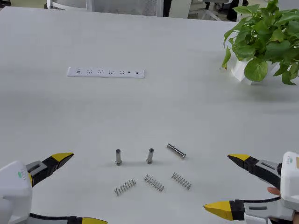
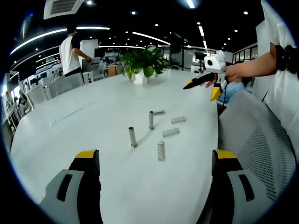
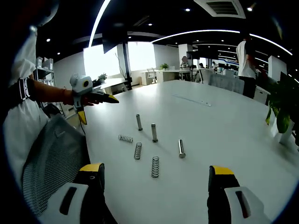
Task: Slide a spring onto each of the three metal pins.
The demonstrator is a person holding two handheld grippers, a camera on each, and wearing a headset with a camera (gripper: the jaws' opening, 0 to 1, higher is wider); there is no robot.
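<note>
Workbench (image 1: 187, 107): two pins (image 1: 118, 157) upright, third pin (image 1: 176, 150) lying | springs (image 1: 153, 182) loose | left tongs (image 1: 88, 187), right tongs (image 1: 217, 181) spread, bodies cropped, apparently empty

In the head view the left hand-held gripper (image 1: 88, 187) runs off the frame at 7 o'clock, its body cut by the left edge and its lower jaw by the bottom edge. The right hand-held gripper (image 1: 217, 181) is cut at 4 o'clock by the right and bottom edges. The plant (image 1: 264, 37) is clipped at 2 o'clock, and leaves hide much of its pot (image 1: 243, 71). Markings on the strip (image 1: 105, 72) at 11 o'clock are too small to read. At 12 o'clock the chairs (image 1: 126, 5) are cut by the top edge.
</note>
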